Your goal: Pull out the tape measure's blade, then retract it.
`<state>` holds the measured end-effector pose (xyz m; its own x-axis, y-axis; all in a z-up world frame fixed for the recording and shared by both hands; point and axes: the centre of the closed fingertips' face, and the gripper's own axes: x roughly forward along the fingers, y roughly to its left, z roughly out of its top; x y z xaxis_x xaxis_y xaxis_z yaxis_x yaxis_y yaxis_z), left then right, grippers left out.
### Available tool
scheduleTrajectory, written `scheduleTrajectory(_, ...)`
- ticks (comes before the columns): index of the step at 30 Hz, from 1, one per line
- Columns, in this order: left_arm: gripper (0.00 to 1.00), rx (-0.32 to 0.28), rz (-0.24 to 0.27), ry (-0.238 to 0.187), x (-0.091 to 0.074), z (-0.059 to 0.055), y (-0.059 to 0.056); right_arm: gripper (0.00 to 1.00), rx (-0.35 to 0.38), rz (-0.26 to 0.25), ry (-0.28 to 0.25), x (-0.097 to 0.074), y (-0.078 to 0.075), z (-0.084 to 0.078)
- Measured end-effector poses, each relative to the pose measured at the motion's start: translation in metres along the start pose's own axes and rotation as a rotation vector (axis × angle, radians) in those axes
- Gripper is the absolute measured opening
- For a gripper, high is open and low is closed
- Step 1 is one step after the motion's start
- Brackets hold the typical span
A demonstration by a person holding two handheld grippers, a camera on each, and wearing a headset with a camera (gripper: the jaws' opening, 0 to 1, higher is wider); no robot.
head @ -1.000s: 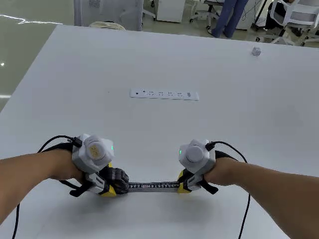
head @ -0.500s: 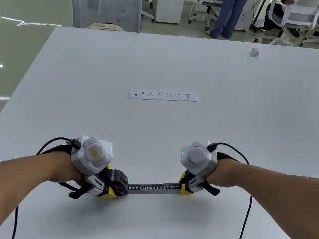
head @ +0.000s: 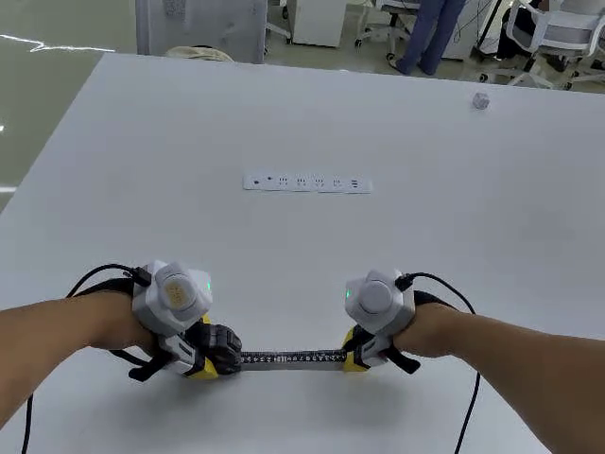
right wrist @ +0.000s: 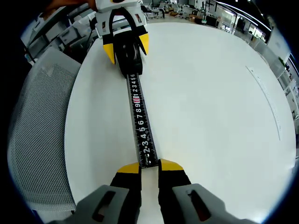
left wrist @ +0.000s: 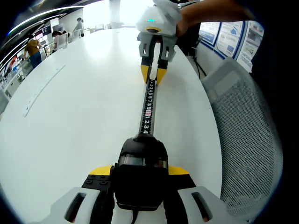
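A black tape measure case [head: 220,347] sits low over the white table [head: 312,265], and my left gripper [head: 208,363] is shut on it. In the left gripper view the case [left wrist: 140,168] is squeezed between the yellow-tipped jaws. The numbered blade [head: 291,357] runs out flat to the right. My right gripper [head: 352,359] is shut on the blade's end. In the right gripper view the blade [right wrist: 140,119] leads from my right gripper [right wrist: 149,165] up to the case [right wrist: 128,52] in the left gripper [right wrist: 125,46]. The right gripper [left wrist: 153,74] also appears ahead in the left gripper view.
A white power strip [head: 307,183] lies mid-table, well beyond the grippers. A small grey object [head: 481,100] rests at the far right. Office chairs and a person's legs [head: 425,33] stand past the far edge. A grey mesh chair [left wrist: 247,135] is close behind the table's near edge.
The two grippers have drawn slightly apart, so a little more blade shows between them. Both holds are unchanged.
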<state>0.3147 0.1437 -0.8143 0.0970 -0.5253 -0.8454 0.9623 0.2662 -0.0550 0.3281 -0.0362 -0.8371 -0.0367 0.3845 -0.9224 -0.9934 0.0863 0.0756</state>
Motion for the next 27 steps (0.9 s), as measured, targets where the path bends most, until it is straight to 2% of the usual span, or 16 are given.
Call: scheduleTrajectory(27,0.38,-0.003,0.001,0.0,-0.0003,-0.0004,0.0004,0.11,0.013,-0.005,0.014,-0.0034,-0.0024,-0.0095)
